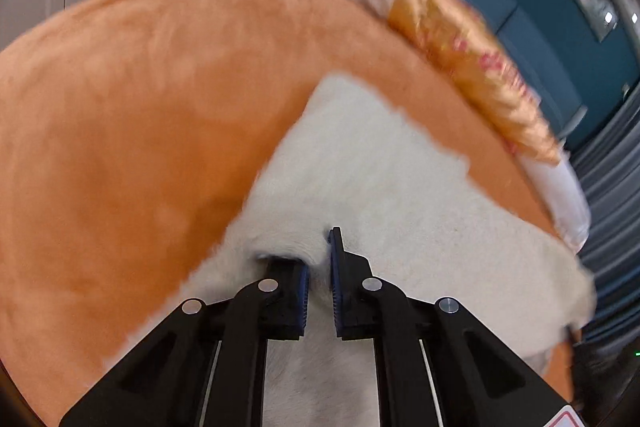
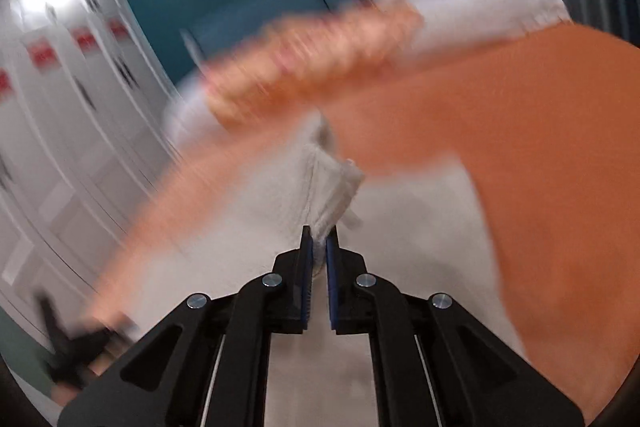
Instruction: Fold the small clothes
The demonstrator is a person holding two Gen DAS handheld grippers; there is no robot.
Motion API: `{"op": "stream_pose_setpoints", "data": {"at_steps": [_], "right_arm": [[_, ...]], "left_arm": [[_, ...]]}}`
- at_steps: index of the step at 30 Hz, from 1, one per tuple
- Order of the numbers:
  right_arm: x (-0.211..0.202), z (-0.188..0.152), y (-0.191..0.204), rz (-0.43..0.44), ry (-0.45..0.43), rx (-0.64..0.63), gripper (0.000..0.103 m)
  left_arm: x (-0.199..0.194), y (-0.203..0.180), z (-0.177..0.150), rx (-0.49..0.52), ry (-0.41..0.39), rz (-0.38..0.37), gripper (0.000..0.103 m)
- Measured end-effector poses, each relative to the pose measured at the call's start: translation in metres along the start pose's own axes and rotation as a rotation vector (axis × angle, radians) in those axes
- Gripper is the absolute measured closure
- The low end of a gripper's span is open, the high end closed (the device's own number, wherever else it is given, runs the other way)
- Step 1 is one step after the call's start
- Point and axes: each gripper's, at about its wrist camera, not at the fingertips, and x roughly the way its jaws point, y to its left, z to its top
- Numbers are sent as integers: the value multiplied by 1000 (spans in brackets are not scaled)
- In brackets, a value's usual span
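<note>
**Both tools pinching the white fleece garment on the orange cover**

Nearest the lens in the left wrist view, the left tool is sitting nearly closed, its left finger buried in the pile of the white fuzzy fleece garment, which is bunching between the pads. In the right wrist view, the right tool is squeezing narrow on a raised ridge of the same garment, low in the centre of the frame. The garment is lying across the orange suede-like cover, running from bottom centre towards the right. Further off, a gold-patterned cushion with white ends is curving along the cover's upper right edge.

To fold well, both tools probably ought to be lifting together, keeping the held edge taut and level, carrying it over and laying it flush before letting go. The right view is blurring, so a slower carry seems wise.
</note>
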Motion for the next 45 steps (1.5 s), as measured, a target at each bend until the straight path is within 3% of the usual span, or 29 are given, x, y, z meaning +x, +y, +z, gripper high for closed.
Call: {"op": "stream_pose_setpoints", "data": {"at_steps": [1,2,6,8,10,12,14,16,20,22,23,24,25,28,30,32,36,38,41,45], "right_arm": [[12,-10,-11,-18,53,15,98],[10,-16,-19,26,42,50,98],[1,-6,-10,53,30,36,96],[6,-5,-9,46,41,43,91],[7,-4,-16,54,32,86,78],[7,-2,-17,64,19,119,76],[9,-1,-21,32,7,130,76],[17,2,-21,19,23,143,96],[-31,8,-19,61,-161,141,97],[-15,3,-26,-11,-103,129,97],[10,-6,-38,-46,11,148,97],[17,-10,-44,-23,36,169,98],[11,-7,-45,-6,16,176,96],[-18,7,-30,-70,-37,174,92],[-39,13,-11,-105,-118,145,92],[-44,19,23,-15,-134,63,92],[3,15,122,236,53,-174,92],[33,5,166,302,148,-250,92],[78,-11,219,305,248,-361,92],[121,-16,237,224,272,-462,95]], "left_arm": [[4,1,-6,7,-1,8,95],[2,1,-11,21,-26,11,95],[2,2,-19,48,-71,9,90],[3,9,-21,21,-86,-24,89],[2,13,-21,8,-91,-45,89],[2,14,-22,9,-99,-51,88],[2,13,-23,17,-106,-46,88],[2,11,-24,26,-111,-38,88],[2,9,-25,37,-117,-29,88],[2,8,-26,42,-119,-28,88],[2,8,-26,43,-120,-27,88],[2,8,-26,43,-120,-28,88],[2,8,-26,41,-119,-29,88],[2,8,-27,40,-121,-30,88],[2,8,-27,40,-122,-31,88],[3,8,-27,40,-124,-35,88],[3,7,-27,39,-126,-37,88],[3,7,-27,41,-127,-37,88],[4,7,-26,43,-131,-39,88],[6,11,-26,36,-136,-62,88]]}}
